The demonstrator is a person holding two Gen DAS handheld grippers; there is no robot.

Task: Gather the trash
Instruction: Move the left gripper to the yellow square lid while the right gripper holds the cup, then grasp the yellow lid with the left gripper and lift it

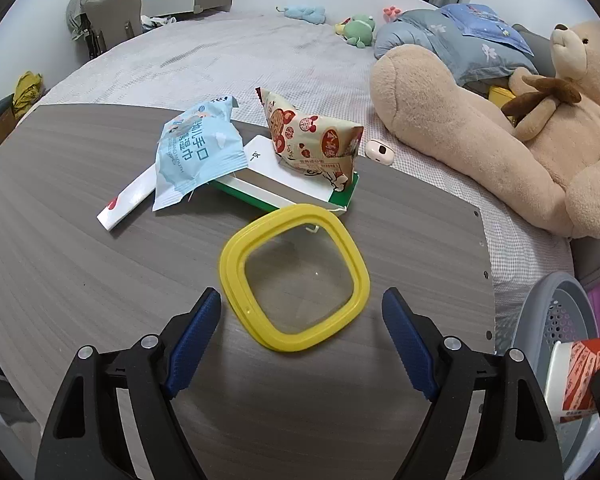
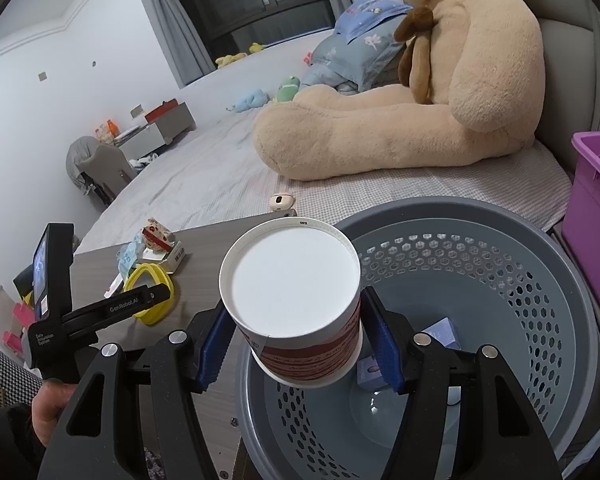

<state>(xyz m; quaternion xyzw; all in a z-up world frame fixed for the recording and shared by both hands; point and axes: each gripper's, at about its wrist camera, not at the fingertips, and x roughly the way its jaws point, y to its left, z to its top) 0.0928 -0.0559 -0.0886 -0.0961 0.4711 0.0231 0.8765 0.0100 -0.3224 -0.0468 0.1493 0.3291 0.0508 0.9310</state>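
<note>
Blue-padded right gripper (image 2: 298, 344) clamps a paper cup (image 2: 296, 304), bottom toward the camera, above the grey perforated basket (image 2: 500, 280). Left gripper (image 1: 302, 316) stands spread apart over the wooden table (image 1: 80, 260), flanking a yellow lid (image 1: 294, 276) without contact. Beyond it lie a blue wipes packet (image 1: 198, 152), snack wrapper (image 1: 308, 136) and green-edged box (image 1: 292, 196).

Black hand-held gripper (image 1: 302, 310), blue ribbed pads (image 1: 194, 334), silver screws, possibly bare hand (image 2: 50, 404)
</note>
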